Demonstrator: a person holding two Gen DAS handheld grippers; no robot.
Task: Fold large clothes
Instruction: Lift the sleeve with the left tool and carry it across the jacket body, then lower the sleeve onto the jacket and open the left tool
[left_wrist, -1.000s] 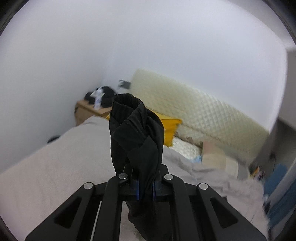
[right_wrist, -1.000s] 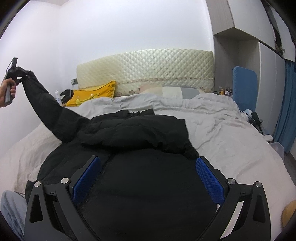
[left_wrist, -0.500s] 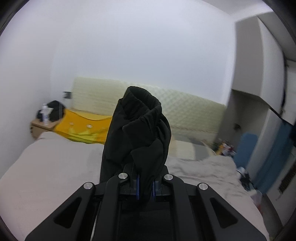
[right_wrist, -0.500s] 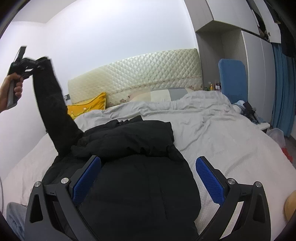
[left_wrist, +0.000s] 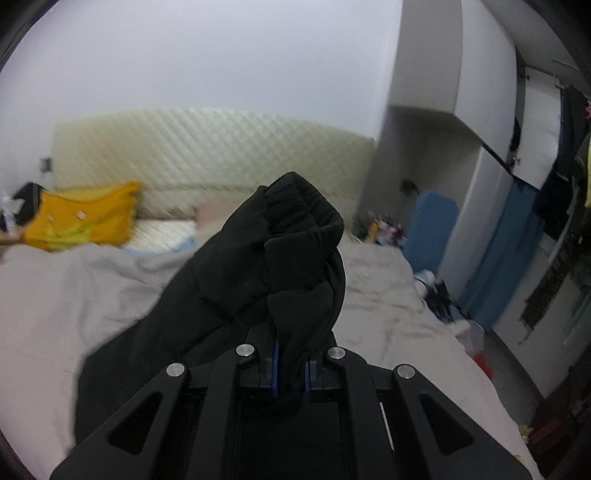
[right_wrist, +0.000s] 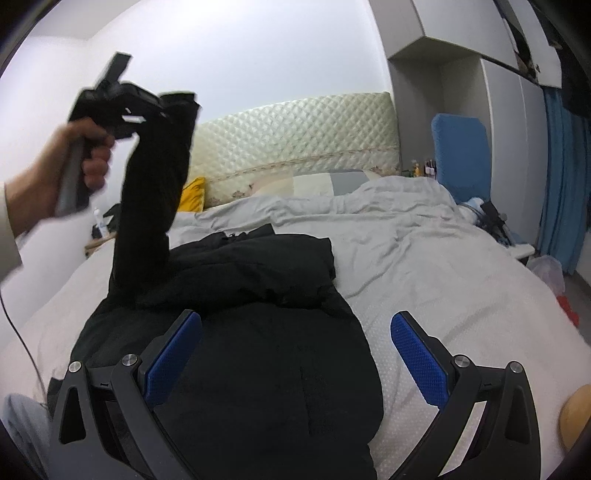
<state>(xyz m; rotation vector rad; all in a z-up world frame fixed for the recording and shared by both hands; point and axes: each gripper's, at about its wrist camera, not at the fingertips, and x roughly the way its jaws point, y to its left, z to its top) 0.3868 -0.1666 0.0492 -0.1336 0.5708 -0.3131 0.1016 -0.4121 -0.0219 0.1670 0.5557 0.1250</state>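
A large black jacket (right_wrist: 258, 332) lies spread on the bed (right_wrist: 443, 277). My left gripper (left_wrist: 290, 369) is shut on the cuff of the jacket's left sleeve (left_wrist: 280, 243) and holds it high in the air; in the right wrist view the left gripper (right_wrist: 162, 107) is at the upper left with the sleeve (right_wrist: 151, 206) hanging steeply from it to the jacket body. My right gripper (right_wrist: 295, 354) is open and empty, hovering over the jacket's lower part with blue pads (right_wrist: 417, 354) wide apart.
A cream quilted headboard (right_wrist: 295, 136) stands at the back, with a yellow pillow (left_wrist: 85, 218) and a rumpled grey duvet (right_wrist: 369, 206) before it. A nightstand (right_wrist: 98, 243) is at the left. A blue chair (right_wrist: 461, 155), wardrobe (right_wrist: 509, 147) and floor clutter are at the right.
My left gripper has lifted the sleeve cuff up and swung it rightward, toward the jacket's middle. The sleeve now hangs steeper. My right gripper stays open over the jacket.
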